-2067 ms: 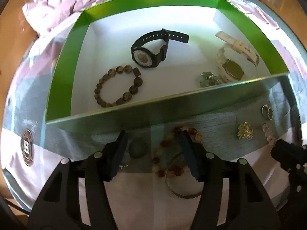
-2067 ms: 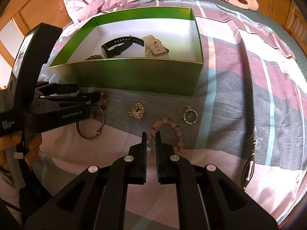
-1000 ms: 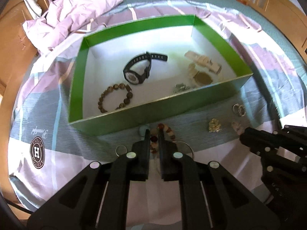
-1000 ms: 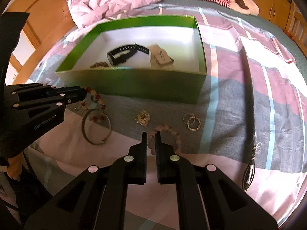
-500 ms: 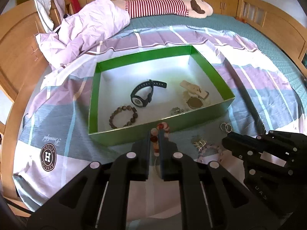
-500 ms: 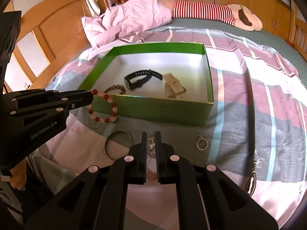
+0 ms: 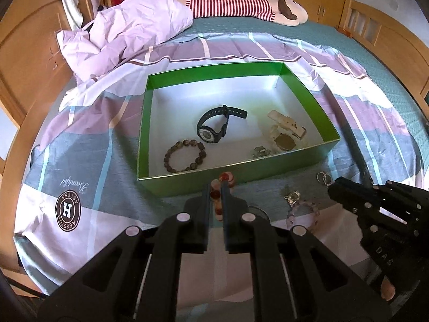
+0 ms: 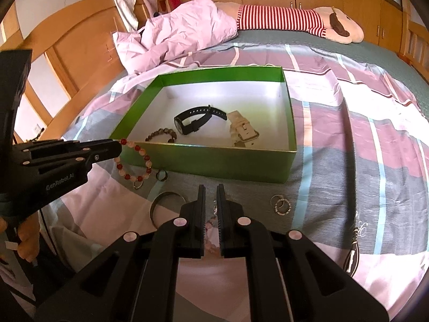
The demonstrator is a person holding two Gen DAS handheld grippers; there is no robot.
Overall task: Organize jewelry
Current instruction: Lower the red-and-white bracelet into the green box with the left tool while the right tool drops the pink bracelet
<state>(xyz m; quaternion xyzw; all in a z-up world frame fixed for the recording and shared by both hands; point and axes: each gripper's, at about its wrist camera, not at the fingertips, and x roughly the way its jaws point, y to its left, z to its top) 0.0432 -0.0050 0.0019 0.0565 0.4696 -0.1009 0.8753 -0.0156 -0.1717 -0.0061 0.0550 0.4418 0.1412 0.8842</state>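
Observation:
My left gripper [image 7: 215, 187] is shut on a red and pale bead bracelet [image 8: 133, 161], which hangs from its tips [image 8: 115, 147] in the air before the near left corner of the green box [image 7: 236, 170]. The box holds a black watch [image 7: 214, 127], a cream watch [image 7: 285, 131], a brown bead bracelet [image 7: 185, 155] and a small metal charm [image 7: 260, 150]. My right gripper [image 8: 211, 190] is shut and empty, above a pink bead bracelet [image 7: 303, 213] on the bedspread.
On the bedspread before the box lie a silver bangle [image 8: 166, 204], two small rings [image 8: 162, 175], linked rings [image 8: 280, 204] and a gold charm [image 7: 293, 196]. A crumpled pink quilt [image 7: 120, 26] and a striped plush toy [image 8: 295, 22] lie behind. Wooden bed frame [image 7: 24, 53] on the left.
My left gripper closed on the red and pale bracelet and lifted it off the bedspread. Both grippers have risen and pulled back from the box. The right gripper stayed shut.

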